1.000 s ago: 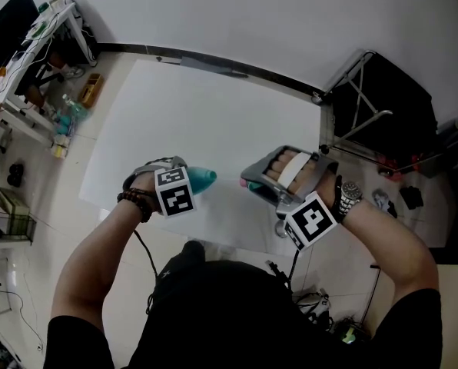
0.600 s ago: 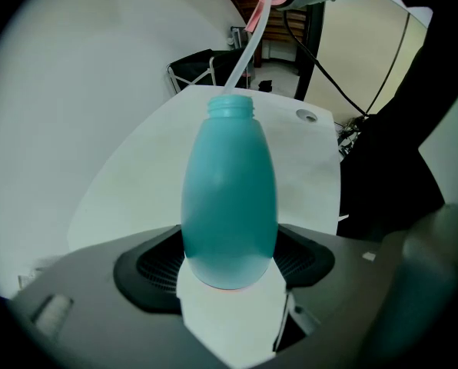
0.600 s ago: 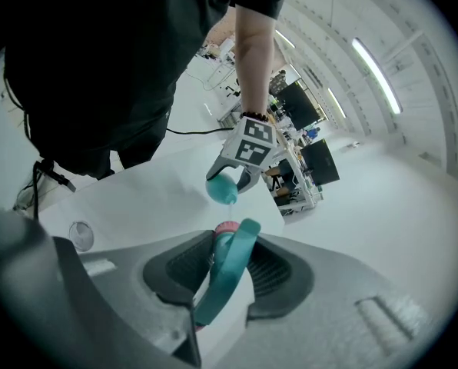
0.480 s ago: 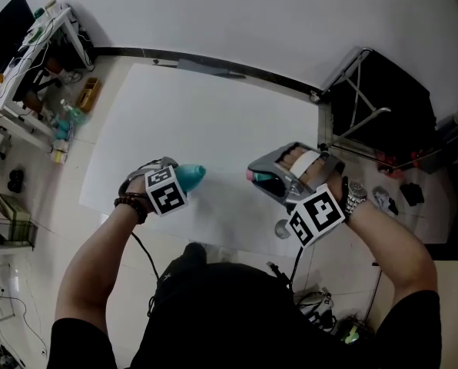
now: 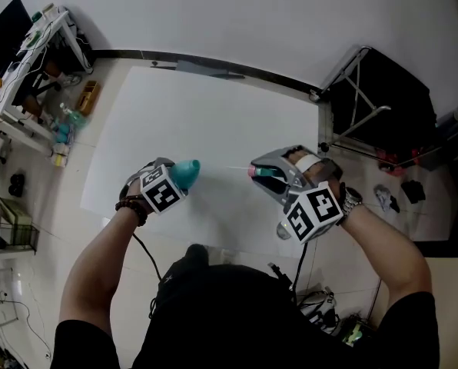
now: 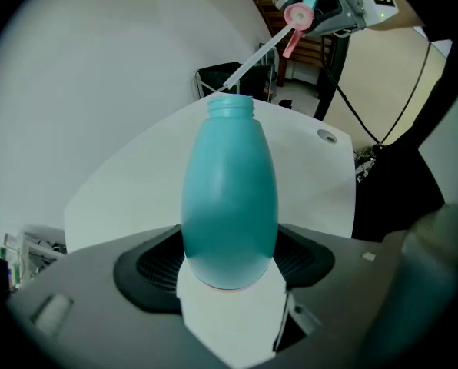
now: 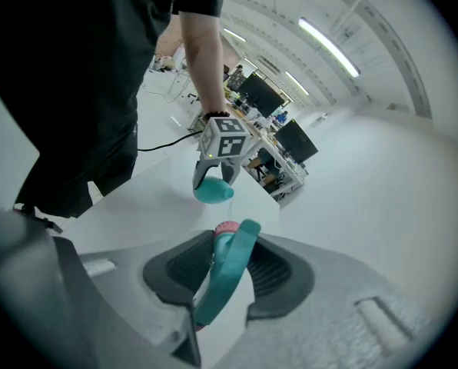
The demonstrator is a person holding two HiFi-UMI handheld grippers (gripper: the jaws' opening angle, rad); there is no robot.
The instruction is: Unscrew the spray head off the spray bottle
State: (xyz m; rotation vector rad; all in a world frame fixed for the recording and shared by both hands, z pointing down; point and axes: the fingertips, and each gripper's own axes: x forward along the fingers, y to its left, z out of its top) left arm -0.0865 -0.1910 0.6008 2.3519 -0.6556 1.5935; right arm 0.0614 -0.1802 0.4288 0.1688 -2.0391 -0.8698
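Note:
My left gripper [image 5: 177,179] is shut on the body of a teal spray bottle [image 5: 187,172] and holds it over the white table [image 5: 214,106]. In the left gripper view the bottle [image 6: 229,198] stands between the jaws with its bare threaded neck [image 6: 230,106] pointing away. My right gripper [image 5: 266,174] is shut on the teal spray head [image 5: 260,173], which is off the bottle. In the right gripper view the spray head [image 7: 227,275] with its pink collar [image 7: 227,227] sits between the pads. Its thin dip tube [image 6: 252,58] reaches toward the neck.
A black folding stand [image 5: 371,106] is beside the table's right end. Cluttered shelves [image 5: 44,60] stand at far left. A small round fitting [image 6: 326,135] is set in the table near its edge. The person's body and a cable fill the near side.
The two grippers have drawn apart: the left with the bottle went left, the right with the spray head went slightly right. Both have rolled, and the bottle's neck now points more upward.

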